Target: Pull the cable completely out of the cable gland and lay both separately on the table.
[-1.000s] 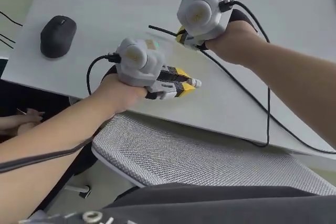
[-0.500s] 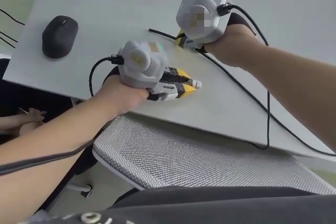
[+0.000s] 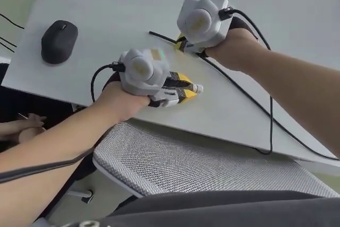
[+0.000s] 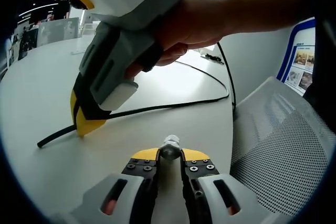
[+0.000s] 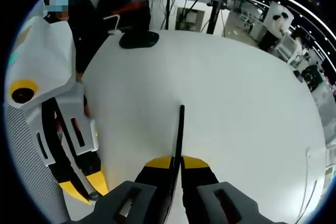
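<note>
On the white counter (image 3: pixel 106 3), close to its near edge, the left tool (image 4: pixel 169 155) is gripping the small silver-grey metal cable gland (image 4: pixel 169 145) between its 2 yellow-tipped jaws, which are pressing on it from both sides. Whether the gland is touching the surface, I cannot tell. Further in, the right tool (image 5: pixel 177 161) is pinching the thin black cable (image 5: pixel 181 129), and a short free end is reaching out past the jaws, close over the counter. Gland and cable are sitting apart, with bare counter between them, so I am judging the pulling-out as finished. What is remaining is the laying down: each tool is holding its piece, so each needs to open and leave it on the counter, the 2 pieces well apart.
</note>
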Demonstrator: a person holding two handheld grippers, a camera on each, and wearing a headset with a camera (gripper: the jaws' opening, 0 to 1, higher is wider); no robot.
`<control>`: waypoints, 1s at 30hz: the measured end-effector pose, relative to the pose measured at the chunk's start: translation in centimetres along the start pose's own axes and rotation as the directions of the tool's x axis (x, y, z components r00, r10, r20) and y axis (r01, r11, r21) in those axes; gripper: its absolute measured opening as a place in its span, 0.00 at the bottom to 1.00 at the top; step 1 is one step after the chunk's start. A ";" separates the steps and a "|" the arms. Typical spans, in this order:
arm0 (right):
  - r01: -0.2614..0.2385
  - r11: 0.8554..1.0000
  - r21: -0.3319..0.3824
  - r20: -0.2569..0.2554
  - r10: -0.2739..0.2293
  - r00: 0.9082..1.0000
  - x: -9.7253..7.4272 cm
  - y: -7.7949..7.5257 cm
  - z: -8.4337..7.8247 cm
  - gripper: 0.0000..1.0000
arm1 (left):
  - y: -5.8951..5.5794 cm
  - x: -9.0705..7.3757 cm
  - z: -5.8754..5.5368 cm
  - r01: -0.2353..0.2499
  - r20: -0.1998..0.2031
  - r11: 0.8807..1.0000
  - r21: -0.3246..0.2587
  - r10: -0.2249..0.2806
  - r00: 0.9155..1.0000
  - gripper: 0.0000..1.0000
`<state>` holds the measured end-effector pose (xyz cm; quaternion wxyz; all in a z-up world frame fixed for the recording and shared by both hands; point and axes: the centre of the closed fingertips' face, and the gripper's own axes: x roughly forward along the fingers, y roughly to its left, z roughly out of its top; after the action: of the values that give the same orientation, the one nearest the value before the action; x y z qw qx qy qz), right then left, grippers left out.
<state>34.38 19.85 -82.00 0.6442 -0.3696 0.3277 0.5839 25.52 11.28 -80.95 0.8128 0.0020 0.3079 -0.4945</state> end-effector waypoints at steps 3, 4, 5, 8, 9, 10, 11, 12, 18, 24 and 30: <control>0.000 1.000 -0.003 0.000 0.000 1.000 0.0 0.0 0.0 0.01 | 0.1 0.0 0.0 -0.004 0.003 1.000 -0.001 0.004 1.000 0.16; 0.000 1.000 -0.004 0.000 0.000 1.000 0.0 0.0 0.0 0.01 | 0.1 0.0 0.1 -0.007 0.003 1.000 0.001 0.007 1.000 0.16; 0.000 1.000 -0.005 0.000 0.000 1.000 0.0 0.0 0.1 0.01 | 0.1 0.0 0.1 -0.007 0.002 1.000 0.001 0.007 1.000 0.16; 0.005 1.000 -0.011 0.002 -0.005 1.000 0.0 -0.1 0.1 0.03 | 0.1 0.0 0.1 -0.007 0.000 1.000 0.002 0.007 1.000 0.16; 0.007 1.000 -0.011 0.003 -0.007 1.000 0.0 -0.2 0.1 0.03 | 0.0 0.0 0.1 -0.006 0.000 1.000 0.006 0.006 1.000 0.16; 0.006 1.000 -0.006 0.005 -0.006 1.000 0.0 -0.2 0.1 0.03 | 0.0 0.0 0.1 -0.005 0.000 1.000 0.009 0.005 1.000 0.16; 0.006 1.000 -0.003 0.007 -0.005 1.000 0.0 -0.2 0.1 0.03 | -0.1 0.0 0.1 -0.005 -0.003 1.000 0.010 0.005 1.000 0.16; 0.007 1.000 -0.004 0.008 -0.007 1.000 0.0 -0.2 0.1 0.04 | -0.1 0.0 0.1 -0.007 -0.003 1.000 0.014 0.007 1.000 0.16; 0.012 1.000 0.000 0.013 -0.012 1.000 0.2 -0.4 0.0 0.09 | 0.0 0.0 0.3 -0.011 0.004 1.000 0.009 0.011 1.000 0.17; 0.019 1.000 -0.001 0.013 -0.019 1.000 -0.1 -0.5 -0.2 0.14 | 0.0 0.0 0.5 -0.010 0.005 1.000 0.012 0.010 1.000 0.18; 0.020 0.999 0.047 0.051 -0.023 0.998 -1.4 -0.6 0.1 0.19 | 0.0 -0.1 0.6 -0.009 0.012 1.000 0.007 0.009 1.000 0.20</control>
<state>34.78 19.22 -80.64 0.6672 -0.3427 0.3204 0.5786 25.79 11.14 -80.41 0.8169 0.0034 0.3014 -0.4918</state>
